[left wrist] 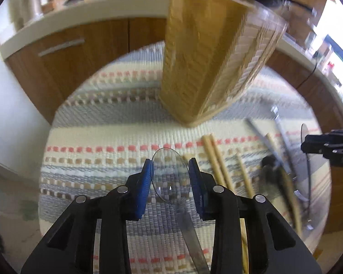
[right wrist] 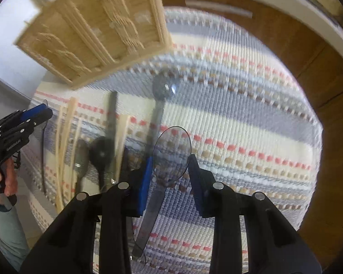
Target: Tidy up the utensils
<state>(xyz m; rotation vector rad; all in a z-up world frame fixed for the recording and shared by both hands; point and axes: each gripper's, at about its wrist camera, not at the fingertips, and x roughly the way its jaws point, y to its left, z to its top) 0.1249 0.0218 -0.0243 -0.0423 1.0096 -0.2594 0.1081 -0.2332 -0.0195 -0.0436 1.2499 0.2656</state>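
A wooden divided utensil tray [left wrist: 201, 52] stands at the far side of a round striped mat [left wrist: 103, 137]; it also shows in the right wrist view [right wrist: 96, 29]. My left gripper [left wrist: 170, 171] is shut on a clear plastic spoon [left wrist: 170, 178] by its bowl, above the mat. My right gripper [right wrist: 170, 166] is shut on another clear plastic spoon [right wrist: 171, 155] by its bowl. On the mat lie wooden chopsticks [left wrist: 215, 159], a black spoon [right wrist: 101, 153], a grey knife [right wrist: 112, 123] and a clear spoon [right wrist: 163, 86].
Wooden cabinets [left wrist: 64, 54] under a white counter [left wrist: 80, 16] stand behind the mat. The right gripper's body [left wrist: 329, 143] shows at the right edge of the left wrist view. A hand holds the left gripper [right wrist: 13, 134] at the left of the right wrist view.
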